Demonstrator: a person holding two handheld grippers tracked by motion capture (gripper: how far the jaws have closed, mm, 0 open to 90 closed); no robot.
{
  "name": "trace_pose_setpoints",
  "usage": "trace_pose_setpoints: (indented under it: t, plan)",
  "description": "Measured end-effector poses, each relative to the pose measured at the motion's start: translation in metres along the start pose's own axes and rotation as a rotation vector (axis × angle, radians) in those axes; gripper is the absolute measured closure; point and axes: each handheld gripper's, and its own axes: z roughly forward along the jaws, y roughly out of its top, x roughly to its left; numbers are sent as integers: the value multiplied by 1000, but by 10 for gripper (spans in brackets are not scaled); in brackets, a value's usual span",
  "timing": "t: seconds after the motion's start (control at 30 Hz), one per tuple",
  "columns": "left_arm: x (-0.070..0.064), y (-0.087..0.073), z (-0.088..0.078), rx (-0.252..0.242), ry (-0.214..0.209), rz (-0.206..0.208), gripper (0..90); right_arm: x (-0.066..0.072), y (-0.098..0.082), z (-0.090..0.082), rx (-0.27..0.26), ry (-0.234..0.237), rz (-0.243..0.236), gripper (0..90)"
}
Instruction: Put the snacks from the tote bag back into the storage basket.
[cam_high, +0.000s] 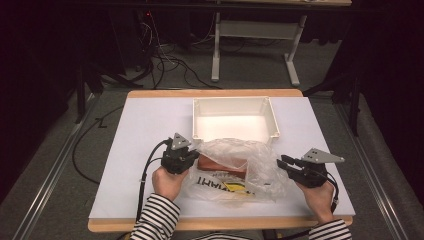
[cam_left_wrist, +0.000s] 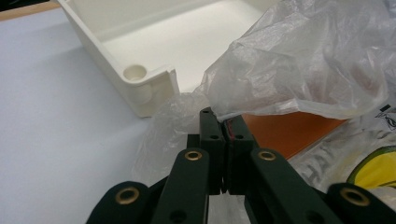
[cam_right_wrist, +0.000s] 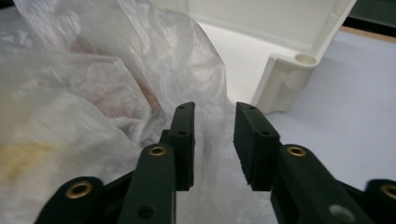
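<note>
A crumpled clear plastic bag (cam_high: 250, 160) lies on the white table top in front of a white tray (cam_high: 232, 99). Inside it lies a flat orange-brown thing (cam_high: 220, 164); black and yellow print (cam_high: 227, 184) shows on the bag's near part. My left gripper (cam_high: 196, 156) sits at the bag's left edge. In the left gripper view it (cam_left_wrist: 223, 119) is shut on a fold of the bag (cam_left_wrist: 303, 60), above the orange-brown thing (cam_left_wrist: 289, 133). My right gripper (cam_high: 283, 161) is at the bag's right edge. It (cam_right_wrist: 215, 114) is open, with loose film of the bag (cam_right_wrist: 93, 93) between its jaws.
The white tray (cam_left_wrist: 107, 56) stands just behind the bag, with a corner (cam_right_wrist: 285, 79) close to each gripper. White sheet (cam_high: 150, 130) covers the table, whose wooden edge shows at front and back. Cables and a desk frame (cam_high: 252, 50) lie on the floor beyond.
</note>
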Motion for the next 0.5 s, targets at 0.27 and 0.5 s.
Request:
trace_pose_setpoints:
  t: [0.27,0.5]
  plan:
    - [-3,0,-3,-7,-8,6,889,17,22,-23,-67,39,-21,529]
    - [-6,1,-3,-7,-15,17,889,35,34,-12,-34,97,-61,471]
